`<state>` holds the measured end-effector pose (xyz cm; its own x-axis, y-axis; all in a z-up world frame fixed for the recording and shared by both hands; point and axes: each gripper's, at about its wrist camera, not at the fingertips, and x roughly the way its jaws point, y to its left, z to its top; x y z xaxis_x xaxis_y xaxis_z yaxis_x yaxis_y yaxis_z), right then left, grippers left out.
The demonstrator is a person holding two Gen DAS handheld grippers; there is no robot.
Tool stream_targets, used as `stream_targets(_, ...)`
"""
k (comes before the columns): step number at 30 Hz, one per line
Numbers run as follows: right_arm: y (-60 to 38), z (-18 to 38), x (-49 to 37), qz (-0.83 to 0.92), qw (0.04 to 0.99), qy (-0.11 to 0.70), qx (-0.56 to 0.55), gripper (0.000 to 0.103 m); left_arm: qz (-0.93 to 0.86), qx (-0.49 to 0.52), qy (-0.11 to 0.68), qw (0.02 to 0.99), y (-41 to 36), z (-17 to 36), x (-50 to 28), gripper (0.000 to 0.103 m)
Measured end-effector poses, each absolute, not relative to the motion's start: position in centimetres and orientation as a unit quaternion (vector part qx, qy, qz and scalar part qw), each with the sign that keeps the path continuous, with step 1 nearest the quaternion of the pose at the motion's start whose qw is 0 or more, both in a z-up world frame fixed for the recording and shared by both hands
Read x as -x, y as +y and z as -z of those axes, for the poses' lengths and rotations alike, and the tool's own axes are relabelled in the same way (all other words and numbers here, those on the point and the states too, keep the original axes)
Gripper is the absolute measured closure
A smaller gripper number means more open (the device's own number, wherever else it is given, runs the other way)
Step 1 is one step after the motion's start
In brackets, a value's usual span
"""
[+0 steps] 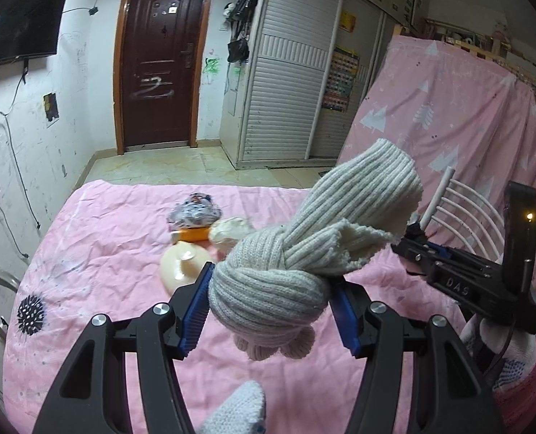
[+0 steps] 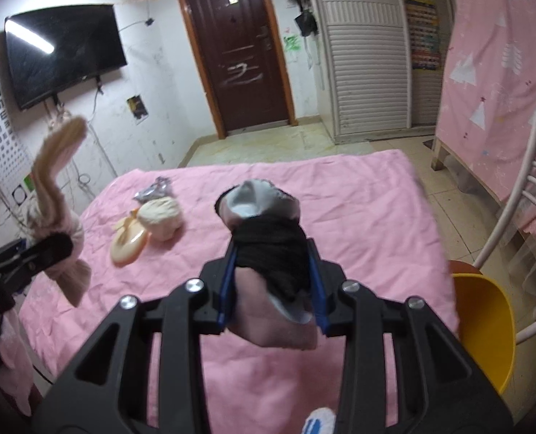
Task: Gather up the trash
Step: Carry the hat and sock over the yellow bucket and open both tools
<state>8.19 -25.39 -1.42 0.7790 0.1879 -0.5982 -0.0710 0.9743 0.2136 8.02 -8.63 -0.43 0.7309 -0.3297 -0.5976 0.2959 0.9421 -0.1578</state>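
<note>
In the left wrist view my left gripper is shut on a knotted bundle of grey and cream ribbed socks, held above the pink bed. In the right wrist view my right gripper is shut on a rolled black, grey and pink sock bundle. On the bed beyond lie a crumpled foil wrapper, a cream fabric ball and a peach round plastic piece. A yellow bin stands on the floor by the bed's right side.
A white metal chair stands behind the bin, next to a pink-draped bunk frame. A louvred wardrobe, a brown door and a wall-mounted TV lie beyond the bed. Gloved hands hold both grippers.
</note>
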Motion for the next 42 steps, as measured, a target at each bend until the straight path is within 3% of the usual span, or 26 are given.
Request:
stream_targets(33,-46.2,5.6,-1.4,0.074,0.935,0.286,-0.199,0.068,0.29,-0.108,0.325,0.894,-32.9,-1.5,-6.3,0.052)
stream_targets(35,-46.6,6.1,-1.5,0.074,0.933,0.288,-0.202,0.065,0.295,-0.115,0.325,0.891,-34.5,-1.4,-6.3,0.052)
stream_targets(38,-47.3,6.8,-1.6,0.069,0.933,0.289,-0.204,0.047,0.3,-0.123,0.326,0.888,-36.2,-1.2,-6.3,0.052)
stream_targets(42,-48.1,7.4,-1.3,0.075,0.933,0.287,-0.205,0.045,0.306,-0.129,0.332,0.883,-38.3,-0.8,-6.6,0.052)
